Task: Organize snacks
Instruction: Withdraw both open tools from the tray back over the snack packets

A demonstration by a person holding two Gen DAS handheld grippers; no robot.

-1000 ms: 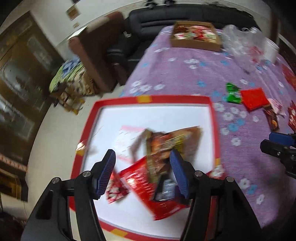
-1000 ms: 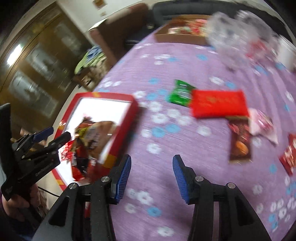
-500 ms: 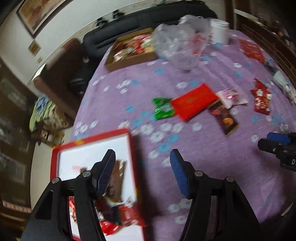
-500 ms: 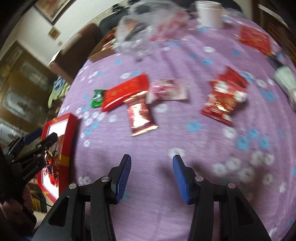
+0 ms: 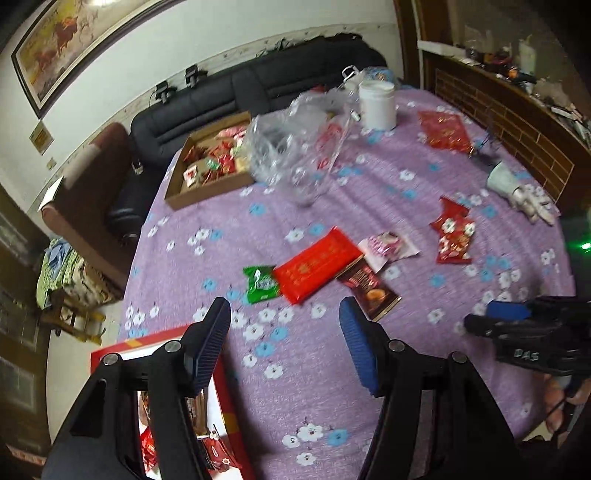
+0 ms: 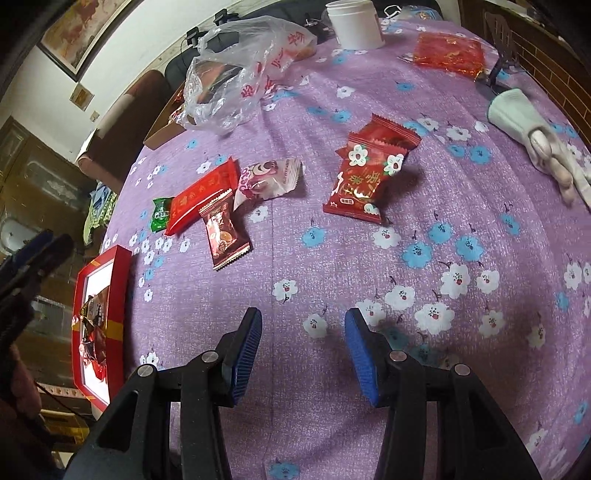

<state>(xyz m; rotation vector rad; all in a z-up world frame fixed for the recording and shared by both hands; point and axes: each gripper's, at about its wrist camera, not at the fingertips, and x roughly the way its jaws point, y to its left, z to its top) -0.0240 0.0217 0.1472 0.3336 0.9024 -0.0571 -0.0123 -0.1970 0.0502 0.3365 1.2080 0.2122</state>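
Observation:
Loose snacks lie on the purple flowered tablecloth [image 5: 295, 387]: a green packet [image 5: 260, 283] [image 6: 160, 213], a long red packet [image 5: 316, 265] [image 6: 201, 195], a brown packet [image 5: 367, 287] [image 6: 223, 236], a pink-white packet [image 5: 386, 248] [image 6: 267, 181] and red flowered packets [image 5: 452, 232] [image 6: 369, 175]. A red-rimmed white tray [image 5: 229, 417] [image 6: 120, 295] holds several snacks at the table's left edge. My left gripper [image 5: 284, 343] is open and empty above the tray's corner. My right gripper [image 6: 303, 350] is open and empty, above the cloth short of the red flowered packets.
A cardboard box [image 5: 210, 162] of snacks, a clear plastic bag [image 5: 295, 147] [image 6: 240, 74] and a white tub [image 5: 377, 105] [image 6: 354, 22] stand at the far side. A red pouch [image 5: 445, 131] [image 6: 448, 53] and white gloves [image 5: 521, 192] [image 6: 539, 140] lie at right. A sofa is behind.
Both grippers have swung from the tray toward the loose snacks at mid-table. The tray has slid to the lower left of both views. Both stay open and empty.

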